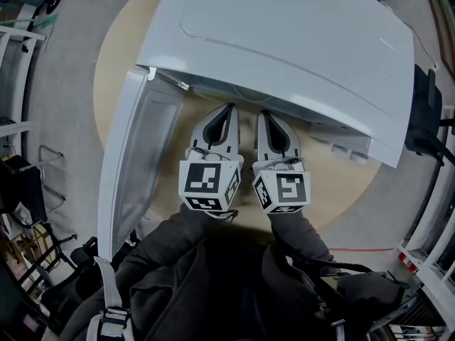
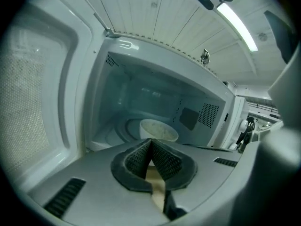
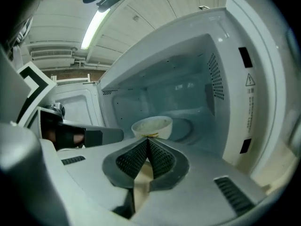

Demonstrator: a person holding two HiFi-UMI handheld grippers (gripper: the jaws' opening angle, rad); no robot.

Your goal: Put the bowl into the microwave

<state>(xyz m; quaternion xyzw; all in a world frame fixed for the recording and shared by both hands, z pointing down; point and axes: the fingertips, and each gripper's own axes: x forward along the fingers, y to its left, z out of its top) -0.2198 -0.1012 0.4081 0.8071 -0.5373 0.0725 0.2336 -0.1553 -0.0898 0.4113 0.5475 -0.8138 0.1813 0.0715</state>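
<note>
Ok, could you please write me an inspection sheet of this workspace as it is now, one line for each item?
surface: round wooden table; it bears only the microwave.
job's things: white microwave, its door swung open; the bowl stands upright inside on the turntable.
clutter: nothing seen.
grippers: left tongs shut, empty; right tongs shut, empty; both in front of the open cavity, apart from the bowl.
cables: nothing seen on the table.
surroundings: grey floor; racks at the left; ceiling lamp overhead.
</note>
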